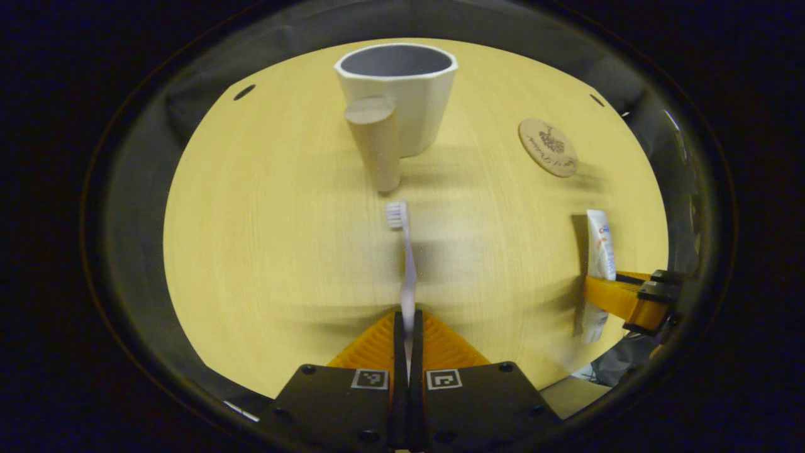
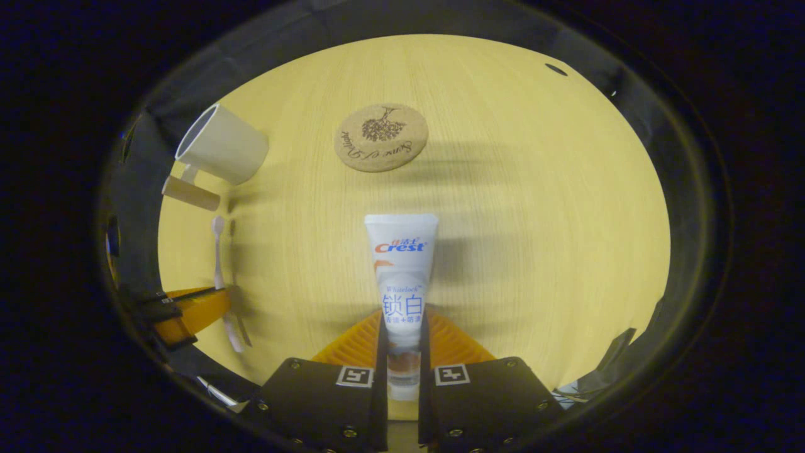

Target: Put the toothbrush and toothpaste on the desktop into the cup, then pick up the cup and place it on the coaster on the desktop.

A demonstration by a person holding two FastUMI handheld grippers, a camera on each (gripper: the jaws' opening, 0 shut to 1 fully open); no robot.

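Left claw (image 1: pixel 409 327) sits nearest in the left gripper view, both fingers clamped on the handle end of the toothbrush (image 1: pixel 407 264); bristle head points away toward the cup (image 1: pixel 402 94), short of its handle. Whether the toothbrush is lifted off the bench (image 1: pixel 264 251) or lying on it, cannot tell. Cup stands upright near the far edge of the bench, mouth open, thick cylindrical handle facing the camera. Coaster (image 1: pixel 548 147) lies flat to the right of the cup, apart from it, bare wood between them. Right claw (image 1: pixel 613 296) shows at the right edge, closed across the toothpaste (image 1: pixel 599 251), close to the bench's right edge.

Right gripper view: right claw (image 2: pixel 402 343) grips the lower part of the toothpaste (image 2: pixel 401 270), both fingers pressing its sides, flat crimped end pointing toward the coaster (image 2: pixel 382 137). Open wood between tube end and coaster. Cup (image 2: pixel 223 148) at far left, near the bench (image 2: pixel 534 220) edge. Toothbrush (image 2: pixel 220 264) runs below the cup, held by the left claw (image 2: pixel 188 308) at the left rim. Wide free bench to the right of the tube and coaster, nothing on it. Two small dark holes near the far corners.

Count: 1 toothbrush, 1 toothpaste, 1 cup, 1 coaster, 2 claws
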